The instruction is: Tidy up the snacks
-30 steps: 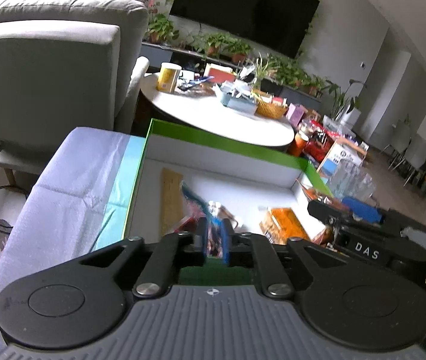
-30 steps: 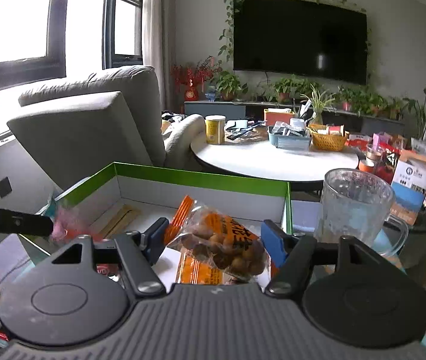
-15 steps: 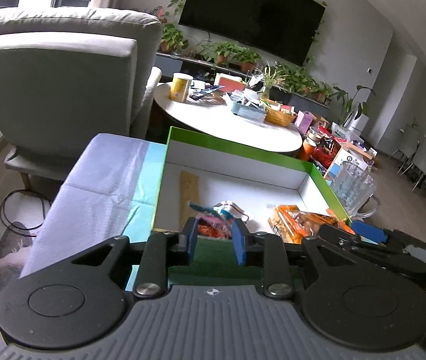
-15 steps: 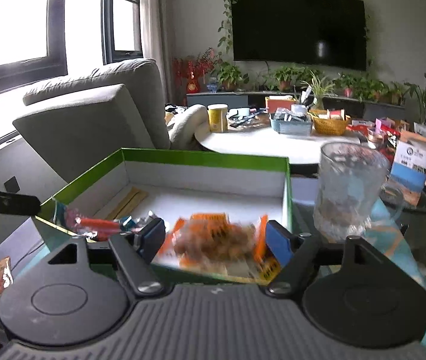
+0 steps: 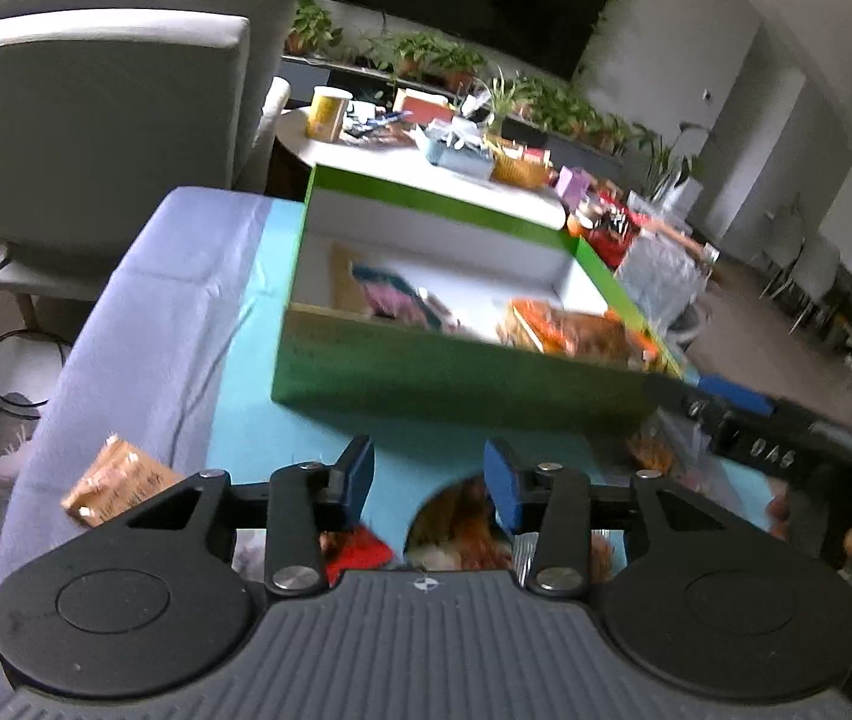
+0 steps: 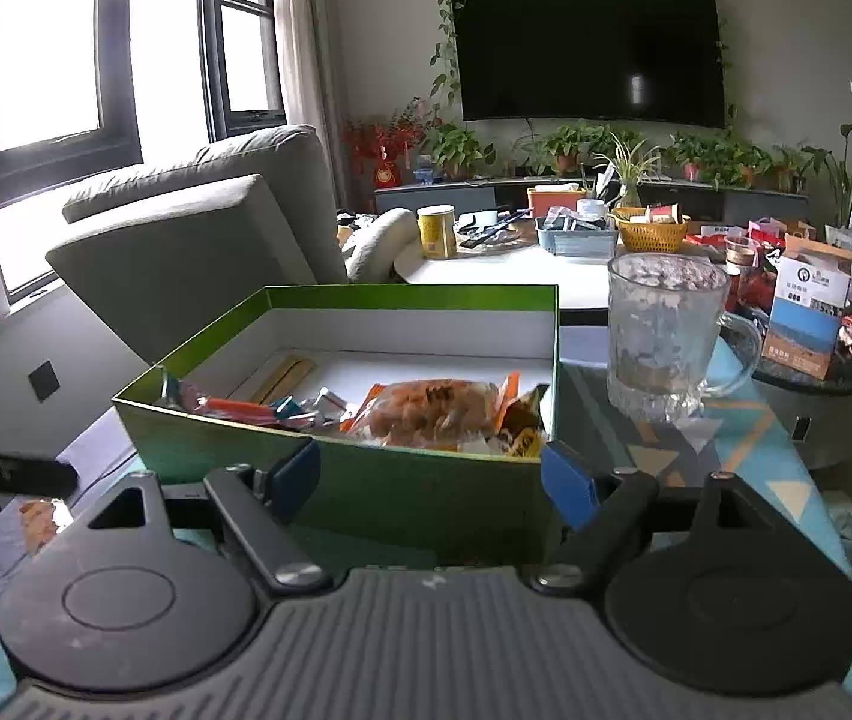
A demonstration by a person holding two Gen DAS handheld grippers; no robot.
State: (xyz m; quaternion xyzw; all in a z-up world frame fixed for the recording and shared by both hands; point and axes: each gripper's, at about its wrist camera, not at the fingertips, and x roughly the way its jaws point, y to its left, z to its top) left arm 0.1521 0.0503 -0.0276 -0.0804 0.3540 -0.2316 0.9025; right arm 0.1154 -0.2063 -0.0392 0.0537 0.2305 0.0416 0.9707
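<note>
— On the blue cloth [image 5: 258,420], where is the green box [image 6: 426,492]?
— At twelve o'clock from both grippers, with an orange bag of nuts [image 6: 432,411] and small wrappers [image 6: 282,408] inside.
— And the left gripper [image 5: 429,474]?
— Its jaws have just been opening; they stand about half apart with nothing between them.
— The right gripper [image 6: 435,477]?
— Wide apart, empty, just before the box wall. A glass mug [image 6: 666,336] stands at two o'clock.
</note>
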